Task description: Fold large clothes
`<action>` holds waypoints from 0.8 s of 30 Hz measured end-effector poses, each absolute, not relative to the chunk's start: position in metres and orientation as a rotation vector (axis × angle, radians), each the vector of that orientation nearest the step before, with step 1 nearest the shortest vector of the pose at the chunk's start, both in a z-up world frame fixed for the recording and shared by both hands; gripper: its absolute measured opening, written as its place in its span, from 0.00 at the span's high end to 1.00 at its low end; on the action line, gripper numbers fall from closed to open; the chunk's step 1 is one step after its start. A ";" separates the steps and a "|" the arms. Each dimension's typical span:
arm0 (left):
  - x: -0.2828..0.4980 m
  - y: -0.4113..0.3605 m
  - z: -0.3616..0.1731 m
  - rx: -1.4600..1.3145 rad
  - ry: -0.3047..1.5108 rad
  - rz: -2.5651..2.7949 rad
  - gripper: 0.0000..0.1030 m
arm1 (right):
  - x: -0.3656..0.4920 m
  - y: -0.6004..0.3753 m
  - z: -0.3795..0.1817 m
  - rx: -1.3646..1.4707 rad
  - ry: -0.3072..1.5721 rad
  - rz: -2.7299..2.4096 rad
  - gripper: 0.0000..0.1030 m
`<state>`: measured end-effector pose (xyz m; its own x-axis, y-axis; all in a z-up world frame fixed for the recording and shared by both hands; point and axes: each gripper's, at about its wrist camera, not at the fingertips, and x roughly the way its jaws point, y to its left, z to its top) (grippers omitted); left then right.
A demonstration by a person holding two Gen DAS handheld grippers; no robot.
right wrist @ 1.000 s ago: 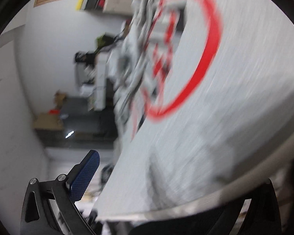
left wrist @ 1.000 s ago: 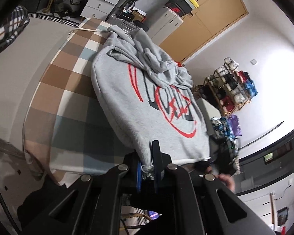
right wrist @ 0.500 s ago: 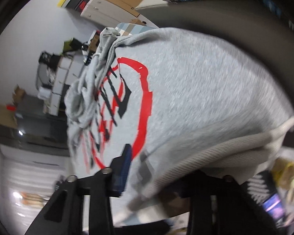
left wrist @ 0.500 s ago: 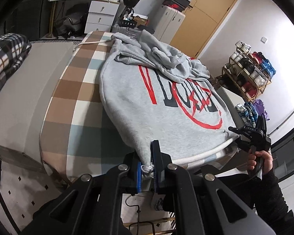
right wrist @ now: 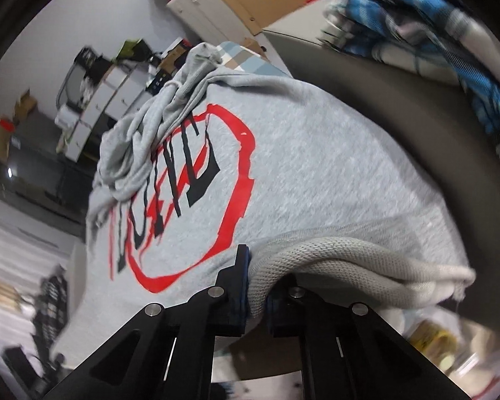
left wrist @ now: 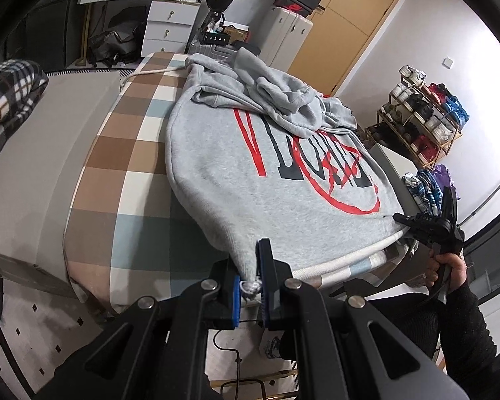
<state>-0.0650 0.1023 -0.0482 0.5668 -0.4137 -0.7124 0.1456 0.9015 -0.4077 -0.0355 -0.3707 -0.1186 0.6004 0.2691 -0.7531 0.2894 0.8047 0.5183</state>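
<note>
— At the near edge of the checked bed [left wrist: 133, 153], how do the two hands stand?

— Both grippers point down at a slant toward the mattress. The left gripper [left wrist: 250, 280] sits at the near corner of the bed, its jaws pinched tight on the corner of the grey sweatshirt [left wrist: 250, 180], with a bit of white cord showing between the blue pads. The right gripper [right wrist: 255, 286] is at the other hem corner, along the same near edge of the bed; from the left wrist view a hand [left wrist: 450, 266] in a dark sleeve grips its handle just off the bed's corner.

— And the right claw, apart or together?

— Its jaws have just been closing, and they now clamp the ribbed hem band [right wrist: 333, 256] of the sweatshirt, the thick knit bunched between the pads.

— How does the garment look?

— The grey sweatshirt lies spread front-up across the bed, covering the far side of the checked cover and leaving the brown and pale-blue squares bare on the other side. A red ring and black lettering crossed with red strokes show on its chest. Toward the head of the bed its hood and sleeves lie crumpled in a heap on top of the body. The hem runs taut along the bed's near edge between the two grippers.
</note>
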 end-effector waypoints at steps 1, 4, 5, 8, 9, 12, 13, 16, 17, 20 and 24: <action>-0.063 0.103 -0.050 -0.324 0.917 -0.327 0.96 | -0.034 -0.370 -0.118 0.640 0.946 -0.013 0.93; -0.059 0.108 -0.057 -0.346 0.935 -0.315 0.96 | -0.035 -0.367 -0.115 0.598 0.946 -0.011 0.93; -0.059 0.109 -0.058 -0.348 0.938 -0.312 0.96 | -0.036 -0.363 -0.111 0.565 0.934 -0.003 0.93; -0.062 0.114 -0.058 -0.353 0.932 -0.307 0.96 | -0.042 -0.347 -0.095 0.417 0.901 -0.003 0.93; -0.063 0.116 -0.056 -0.357 0.928 -0.307 0.96 | -0.045 -0.341 -0.089 0.366 0.891 -0.005 0.93; -0.064 0.122 -0.055 -0.368 0.924 -0.308 0.96 | -0.052 -0.325 -0.076 0.237 0.872 0.000 0.93; -0.064 0.123 -0.055 -0.371 0.925 -0.307 0.96 | -0.055 -0.322 -0.073 0.208 0.868 -0.001 0.93; -0.065 0.127 -0.055 -0.380 0.925 -0.309 0.96 | -0.058 -0.320 -0.070 0.187 0.873 -0.001 0.93; -0.065 0.128 -0.055 -0.380 0.925 -0.310 0.96 | -0.059 -0.321 -0.069 0.191 0.873 0.001 0.93; -0.065 0.128 -0.058 -0.382 0.933 -0.315 0.96 | -0.061 -0.327 -0.070 0.232 0.876 0.011 0.93; -0.063 0.129 -0.063 -0.386 0.952 -0.328 0.96 | -0.059 -0.349 -0.084 0.426 0.920 0.041 0.93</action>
